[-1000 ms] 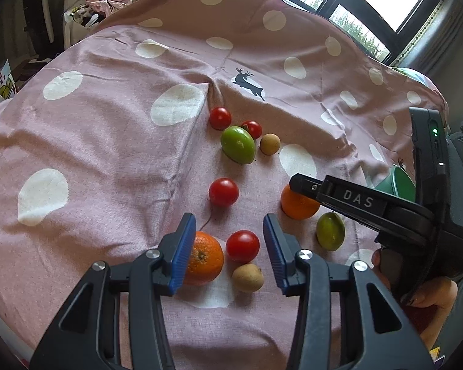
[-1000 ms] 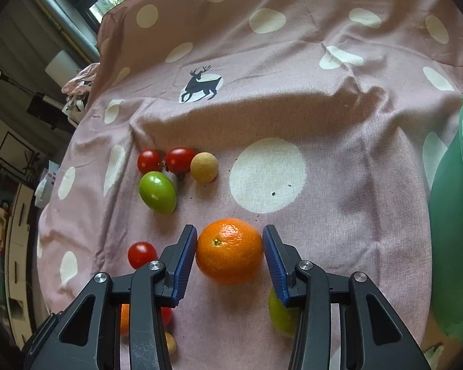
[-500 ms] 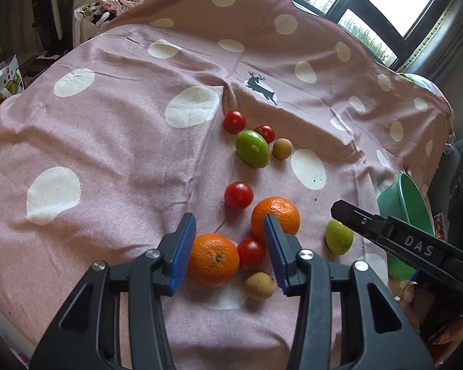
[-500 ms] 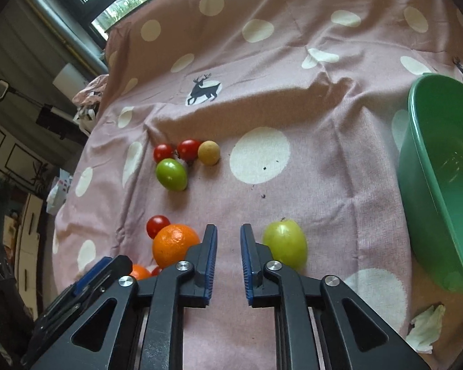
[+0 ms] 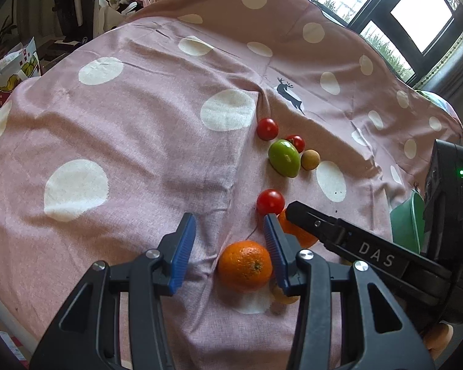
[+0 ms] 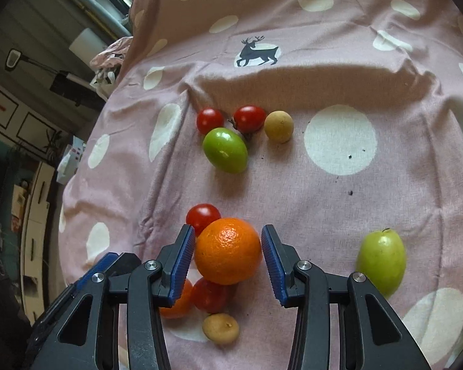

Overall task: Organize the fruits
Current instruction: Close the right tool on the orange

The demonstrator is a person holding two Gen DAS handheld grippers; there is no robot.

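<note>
Fruits lie on a pink polka-dot cloth. My right gripper is open, its jaws on either side of an orange without pressing it. A red tomato touches that orange at the back left. Below it lie a second orange, a tomato and a tan longan. My left gripper is open and empty; the second orange sits just beside its right finger. Further off lie a green fruit, two tomatoes and a longan.
A pale green fruit lies to the right of my right gripper. A green bowl's rim shows at the right, partly behind the right gripper's body. The cloth has folds near the deer print.
My right gripper was closed half a second ago; it has opened and moved left around the orange. My left gripper has shifted left, so the second orange now sits by its right finger.
</note>
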